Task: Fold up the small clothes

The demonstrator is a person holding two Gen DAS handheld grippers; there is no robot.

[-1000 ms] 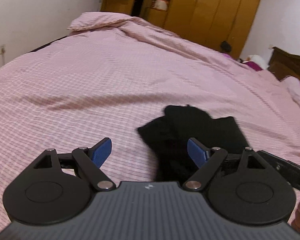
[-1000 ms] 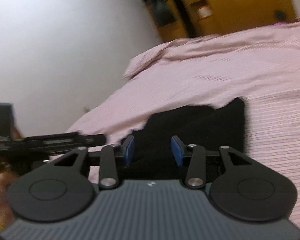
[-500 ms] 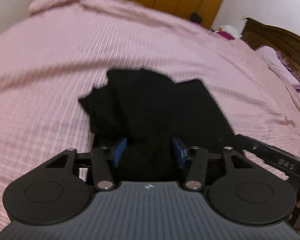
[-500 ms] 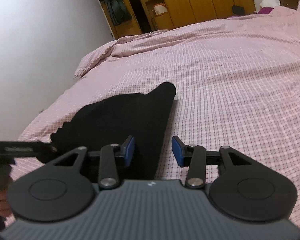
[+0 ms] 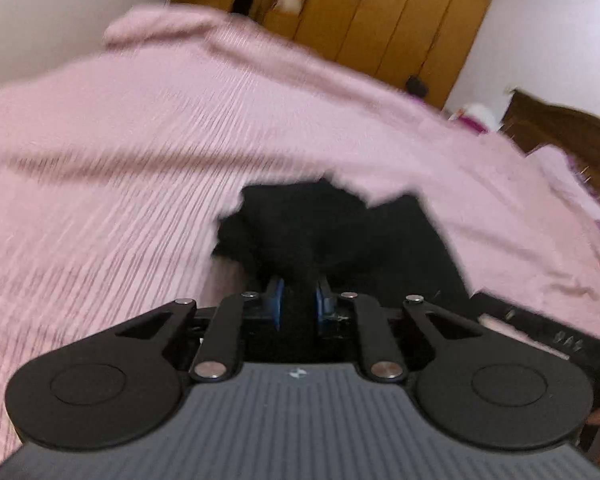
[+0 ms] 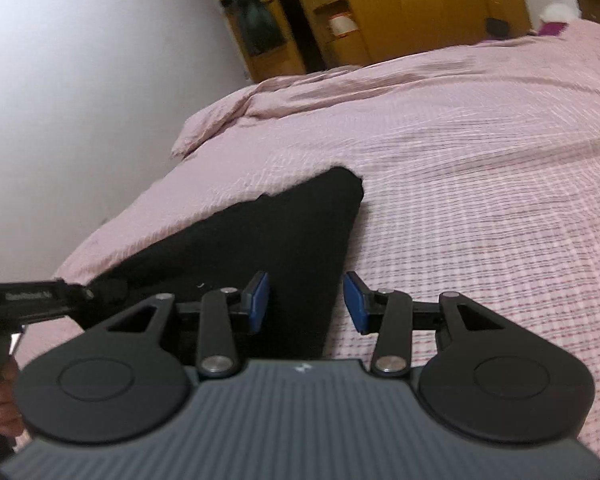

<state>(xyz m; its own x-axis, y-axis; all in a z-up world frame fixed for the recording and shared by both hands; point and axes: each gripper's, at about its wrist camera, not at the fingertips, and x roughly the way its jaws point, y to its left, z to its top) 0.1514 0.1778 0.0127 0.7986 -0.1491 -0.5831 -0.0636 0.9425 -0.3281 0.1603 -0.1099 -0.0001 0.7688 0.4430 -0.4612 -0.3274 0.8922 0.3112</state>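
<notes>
The left gripper [image 5: 298, 304] has just been closing its jaws, now narrow and pinching a bunched fold of the black garment [image 5: 324, 232] lying on the pink bed [image 5: 140, 152]. The right gripper [image 6: 306, 302] holds its jaws partly apart, straddling the garment's near edge without pressing it.
</notes>
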